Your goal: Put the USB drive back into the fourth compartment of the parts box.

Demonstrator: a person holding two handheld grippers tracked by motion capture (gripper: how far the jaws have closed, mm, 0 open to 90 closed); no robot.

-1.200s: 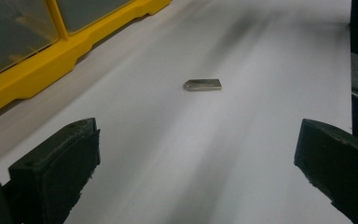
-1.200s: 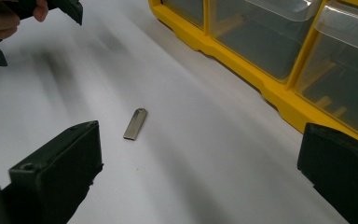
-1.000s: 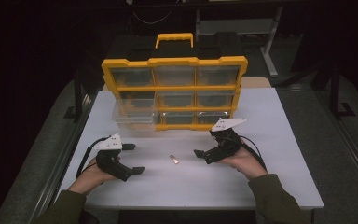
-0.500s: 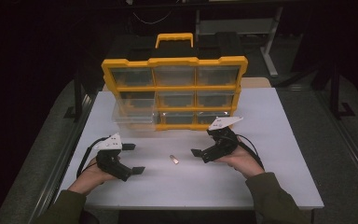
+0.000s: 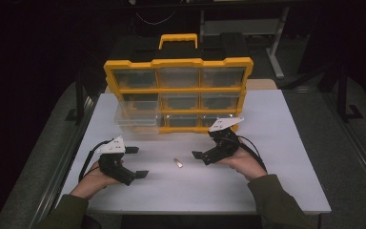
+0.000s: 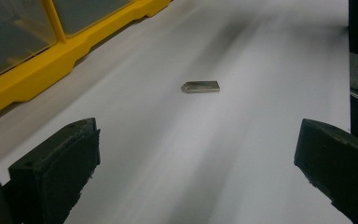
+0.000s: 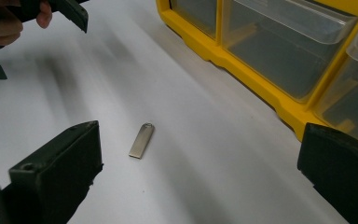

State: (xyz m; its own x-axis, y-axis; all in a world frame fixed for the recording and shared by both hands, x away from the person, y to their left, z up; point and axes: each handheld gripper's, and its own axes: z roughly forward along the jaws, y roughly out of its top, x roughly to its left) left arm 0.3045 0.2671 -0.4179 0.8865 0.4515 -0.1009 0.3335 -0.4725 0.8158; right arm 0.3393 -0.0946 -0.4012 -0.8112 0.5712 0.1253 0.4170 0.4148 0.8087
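Note:
A small silver metal stick (image 5: 177, 162) lies flat on the white table (image 5: 276, 181), between my two grippers. My left gripper (image 5: 137, 162) is open, with the stick (image 6: 201, 87) ahead of its spread jaws and nothing between them. My right gripper (image 5: 204, 145) is open too and close to the stick (image 7: 142, 140), which lies just beyond its left jaw. Behind them stands a yellow organizer (image 5: 178, 90) with clear drawers, upright. Its yellow frame (image 6: 37, 70) is at the top left of the left gripper view, and the same frame (image 7: 242, 60) runs along the right of the right gripper view.
One clear drawer (image 5: 136, 119) sticks out of the organizer's lower left side over the table. The hand (image 7: 4, 23) holding the left gripper sits at the top left of the right gripper view. The table's edges drop to a dark floor on both sides.
My right gripper has crept a little to the left, closer to the metal stick. The left gripper and the stick have stayed put.

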